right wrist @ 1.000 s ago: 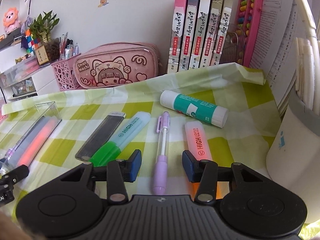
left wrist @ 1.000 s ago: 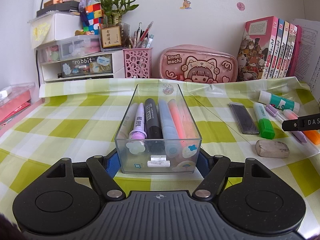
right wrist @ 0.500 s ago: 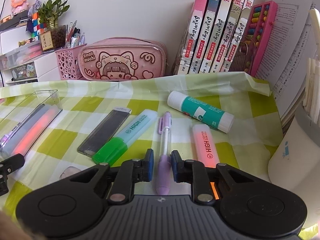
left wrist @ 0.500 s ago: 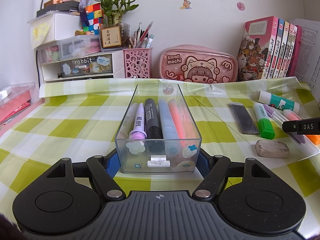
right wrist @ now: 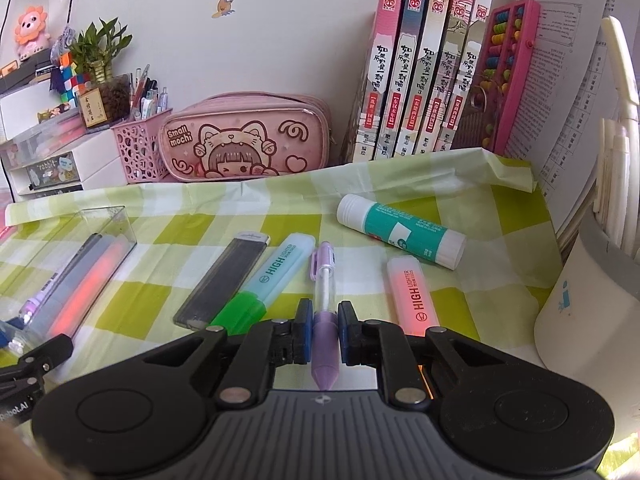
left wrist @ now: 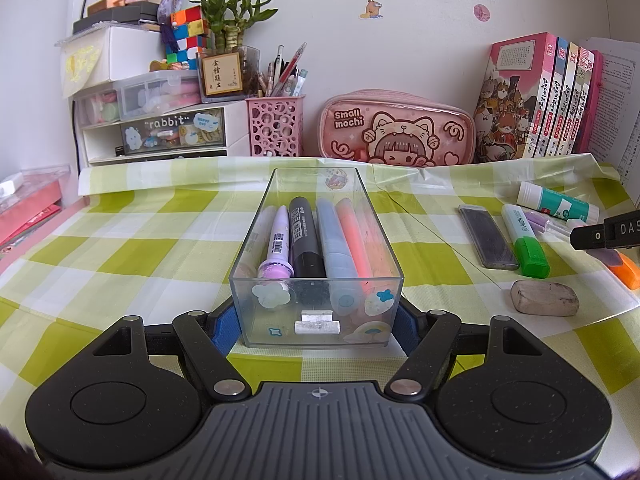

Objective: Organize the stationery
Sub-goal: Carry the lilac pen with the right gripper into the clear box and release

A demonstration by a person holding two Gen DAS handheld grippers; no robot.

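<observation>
Purple pen (right wrist: 323, 322) lies on the checked cloth, long axis in line with my right gripper (right wrist: 323, 330), pads clamped on its grip end; clear bin (left wrist: 316, 312) sits well left, clenched in left gripper (left wrist: 316, 326); I'd lift, carry left.

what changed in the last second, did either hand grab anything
The right gripper closed its jaws from wide open onto the purple mechanical pencil lying on the checked cloth. The left gripper stayed clamped on the clear plastic pen box; the green highlighter, glue stick and orange highlighter lie unmoved.
</observation>
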